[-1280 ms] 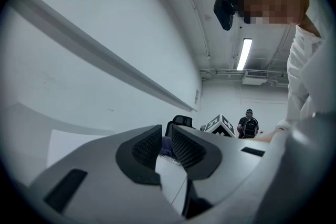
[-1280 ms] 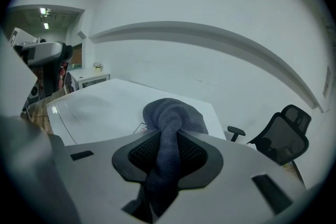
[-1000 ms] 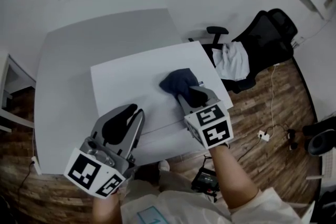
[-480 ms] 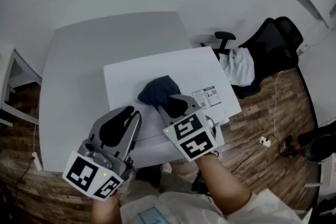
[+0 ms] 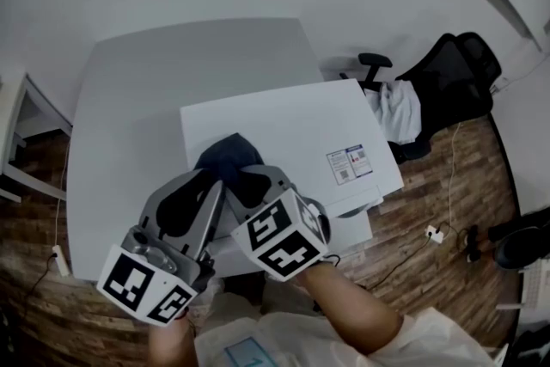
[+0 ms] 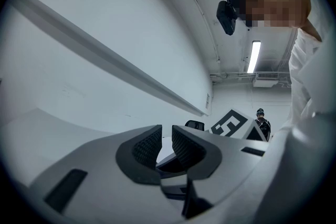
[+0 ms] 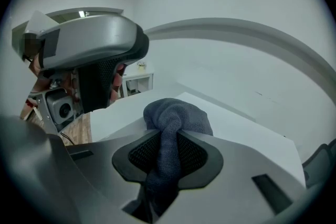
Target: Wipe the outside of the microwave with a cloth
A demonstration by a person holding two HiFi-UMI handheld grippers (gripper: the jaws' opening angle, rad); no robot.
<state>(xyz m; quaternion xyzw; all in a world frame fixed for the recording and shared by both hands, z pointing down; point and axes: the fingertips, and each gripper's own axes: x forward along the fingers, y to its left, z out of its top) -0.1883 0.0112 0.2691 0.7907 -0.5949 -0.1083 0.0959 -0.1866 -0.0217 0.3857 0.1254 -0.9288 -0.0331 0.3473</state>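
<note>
Dark, seemingly blue cloth (image 5: 225, 155), white microwave (image 5: 292, 120), pale grey table (image 5: 137, 99) (brown wood-grain floor (image 5: 438, 185))

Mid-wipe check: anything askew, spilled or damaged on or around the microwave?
Nothing stands out. The cloth is bunched up but pinched in the right tool and rests on the microwave top, which shows no spill or damage.

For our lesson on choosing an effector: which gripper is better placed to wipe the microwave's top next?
Right. The right gripper grips the cloth, which rests on the microwave top; the left gripper is empty, its jaws slightly apart.
</note>
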